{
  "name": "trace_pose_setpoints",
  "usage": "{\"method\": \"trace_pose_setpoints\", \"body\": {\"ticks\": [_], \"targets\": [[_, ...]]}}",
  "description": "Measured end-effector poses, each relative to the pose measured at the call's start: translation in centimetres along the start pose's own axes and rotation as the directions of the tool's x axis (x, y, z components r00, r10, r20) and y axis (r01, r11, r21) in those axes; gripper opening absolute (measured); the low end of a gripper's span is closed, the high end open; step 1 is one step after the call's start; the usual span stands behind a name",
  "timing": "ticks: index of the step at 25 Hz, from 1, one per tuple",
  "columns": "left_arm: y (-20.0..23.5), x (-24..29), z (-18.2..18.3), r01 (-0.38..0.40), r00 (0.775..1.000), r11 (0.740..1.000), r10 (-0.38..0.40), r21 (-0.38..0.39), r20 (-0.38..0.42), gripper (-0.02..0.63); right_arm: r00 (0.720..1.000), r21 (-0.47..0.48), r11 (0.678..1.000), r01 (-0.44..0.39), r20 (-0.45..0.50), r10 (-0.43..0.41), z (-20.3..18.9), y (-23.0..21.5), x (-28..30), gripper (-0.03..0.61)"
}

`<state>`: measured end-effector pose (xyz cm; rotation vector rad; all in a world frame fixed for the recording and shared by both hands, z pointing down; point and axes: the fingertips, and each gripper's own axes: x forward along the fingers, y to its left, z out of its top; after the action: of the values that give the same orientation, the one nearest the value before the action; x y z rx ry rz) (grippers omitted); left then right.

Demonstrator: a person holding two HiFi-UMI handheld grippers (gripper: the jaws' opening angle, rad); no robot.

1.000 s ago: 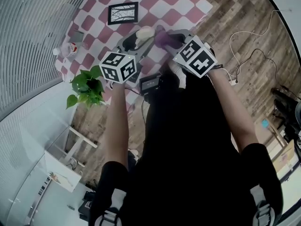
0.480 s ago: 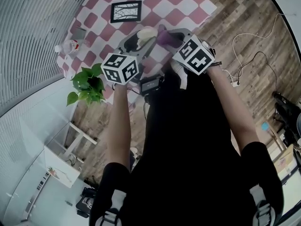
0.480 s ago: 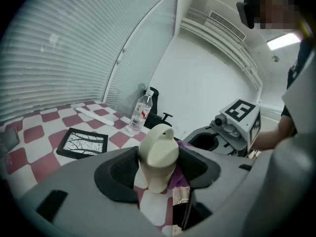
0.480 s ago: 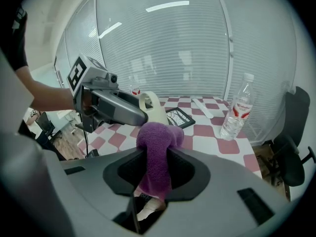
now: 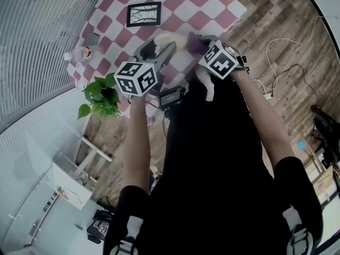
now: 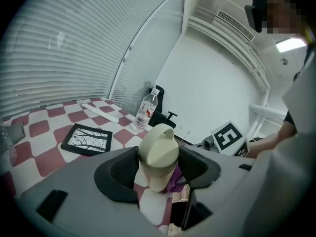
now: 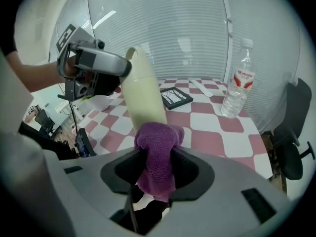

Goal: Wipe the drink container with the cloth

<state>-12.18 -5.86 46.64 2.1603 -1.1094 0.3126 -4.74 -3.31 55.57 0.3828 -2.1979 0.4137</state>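
A cream drink container [image 5: 169, 39] with a domed lid sits tilted between the jaws of my left gripper [image 5: 156, 49], which is shut on its body [image 6: 159, 154]. My right gripper [image 5: 199, 42] is shut on a bunched purple cloth [image 7: 158, 157]. In the right gripper view the cloth presses against the lower side of the container [image 7: 143, 93], which the left gripper [image 7: 94, 65] holds from the left. A purple edge of the cloth [image 6: 175, 184] shows under the container in the left gripper view. Both are held over the red-and-white checked table [image 5: 204, 17].
On the table lie a black picture frame [image 5: 144, 14] and a flat white stick [image 6: 101, 112], and a water bottle [image 7: 237, 85] stands there. A potted plant [image 5: 101, 94] stands at the table's near left corner. An office chair [image 7: 296, 127] stands beyond the table.
The right gripper and cloth have shifted a little to the right along the container. Both grips are unchanged, and the head view has drifted slightly.
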Motion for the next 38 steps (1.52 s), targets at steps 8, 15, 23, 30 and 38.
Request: {"method": "trace_pose_setpoints", "body": {"ticks": [8,15,23,30,38], "targets": [[-0.2,0.8,0.6,-0.05,0.999,0.998,0.05,-0.039,-0.012,0.27,1.0,0.0,1.0,0.024,-0.018,-0.024,-1.7,-0.8,0.8,0.163],[1.0,1.0,1.0,-0.088,0.995,0.986,0.081,-0.145,-0.054,0.268,1.0,-0.02,1.0,-0.019,0.016,0.02,-0.3,1.3,-0.6,0.139],[1.4,1.2,1.2,-0.095,0.992,0.98,0.079,-0.176,-0.094,0.268,0.986,-0.086,0.993,-0.084,0.14,0.096,5.5,4.8,-2.1,0.115],[1.0,1.4,1.3,-0.108,0.988,0.98,0.087,-0.165,-0.125,0.268,0.974,-0.109,0.991,-0.079,0.202,0.099,8.6,6.1,-1.9,0.103],[1.4,1.2,1.2,-0.111,0.988,0.976,0.089,-0.188,-0.125,0.269,0.987,-0.091,0.995,-0.035,0.152,0.048,6.0,5.4,-0.1,0.095]]}}
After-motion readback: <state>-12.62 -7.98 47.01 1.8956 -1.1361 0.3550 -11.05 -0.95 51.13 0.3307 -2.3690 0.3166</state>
